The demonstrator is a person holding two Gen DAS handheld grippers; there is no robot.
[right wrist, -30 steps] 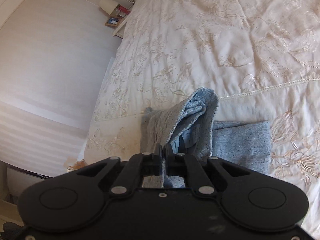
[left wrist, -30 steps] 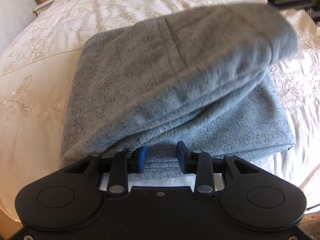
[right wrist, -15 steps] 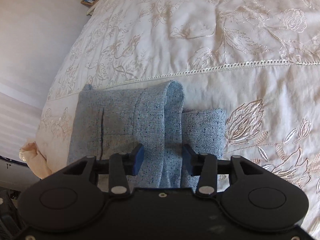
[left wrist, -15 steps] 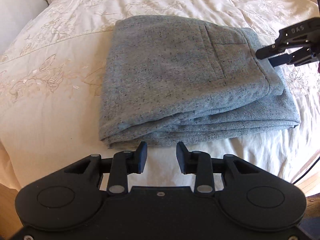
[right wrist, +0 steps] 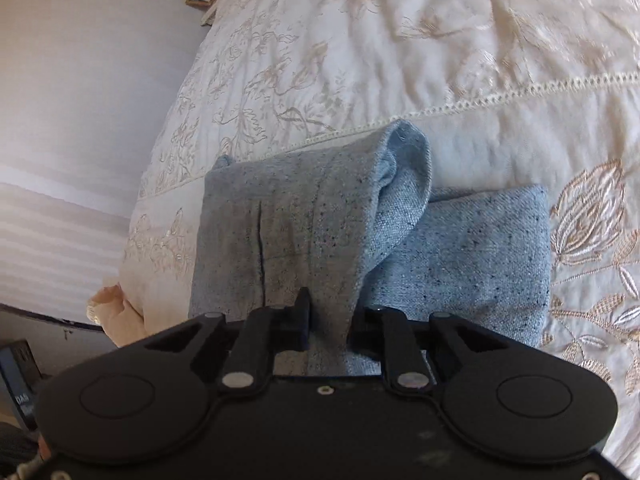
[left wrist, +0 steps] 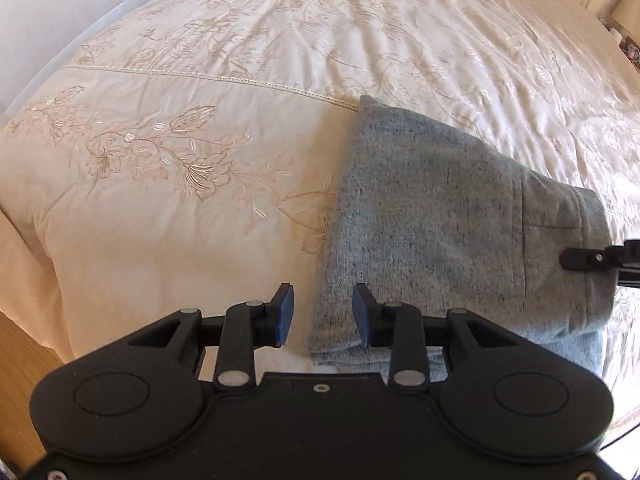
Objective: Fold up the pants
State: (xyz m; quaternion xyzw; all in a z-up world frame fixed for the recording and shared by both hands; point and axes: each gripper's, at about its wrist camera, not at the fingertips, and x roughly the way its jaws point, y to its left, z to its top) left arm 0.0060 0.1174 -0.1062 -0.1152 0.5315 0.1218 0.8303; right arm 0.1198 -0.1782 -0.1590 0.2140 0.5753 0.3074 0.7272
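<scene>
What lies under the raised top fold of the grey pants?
Under the top fold a lower layer of the pants lies flat on the embroidered bedspread. Any further layers beneath, and the bedspread under the pants, are covered.

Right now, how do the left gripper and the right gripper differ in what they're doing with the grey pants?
The left gripper is open, its blue pads at the near corner of the grey pants, gripping nothing. The right gripper is also open, but a raised fold of the pants runs between its fingers. The left gripper sits at the folded edge; the right gripper is at the waistband end. Both hang low over the bedspread.
</scene>
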